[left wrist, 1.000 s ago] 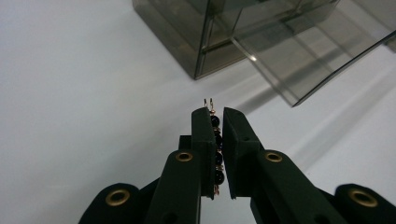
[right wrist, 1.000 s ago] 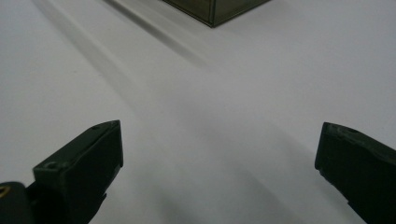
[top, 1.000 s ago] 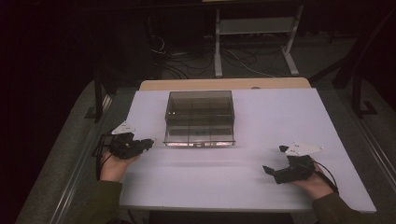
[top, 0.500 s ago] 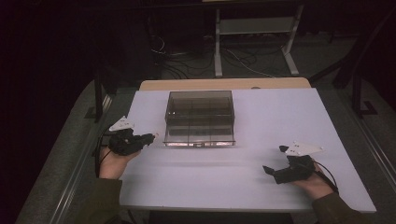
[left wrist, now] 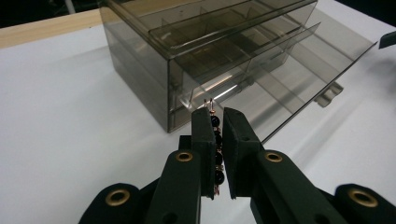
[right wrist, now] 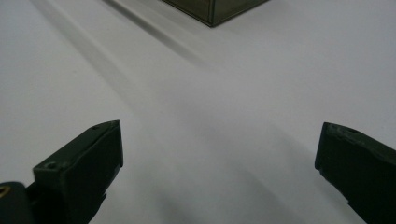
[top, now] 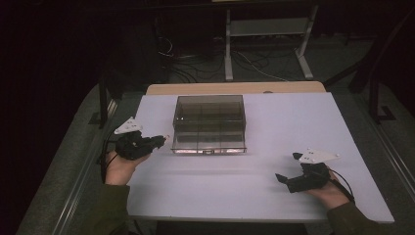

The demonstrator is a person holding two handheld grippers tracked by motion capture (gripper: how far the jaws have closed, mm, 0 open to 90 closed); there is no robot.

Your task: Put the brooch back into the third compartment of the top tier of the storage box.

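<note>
So there's two black two-finger grippers here, one smoky transparent plastic drawer box, and one little string of dark round beads on thin copper-coloured wire. The left gripper point(left wrist: 214, 140) has its fingers point(left wrist: 203, 140) pinched nearly together on the beaded wire piece point(left wrist: 215, 140), which runs lengthwise down the narrow gap between them, with two bare wire ends poking out just past the fingertips. I count maybe four or five beads, but some are tucked behind the fingers so can't say for sure. Straight ahead of those fingertips, close but not touching, is the near corner of the drawer box point(left wrist: 140, 70). It has stacked shallow drawers split by dividers into compartments, and one drawer point(left wrist: 299, 60) is slid out, off to the right of the fingers in the left gripper view. Every compartment I can see through the plastic looks empty. The right gripper point(right wrist: 219, 154) has its fingers point(right wrist: 84, 163) spread wide apart with nothing between them, just bare white counter point(right wrist: 210, 93), and a corner of the box sits well ahead of them. From the high view, the left gripper point(top: 155, 142) is just beside the box's point(top: 209, 122) left front corner, and the right gripper point(top: 288, 171) is well apart from it.
</note>
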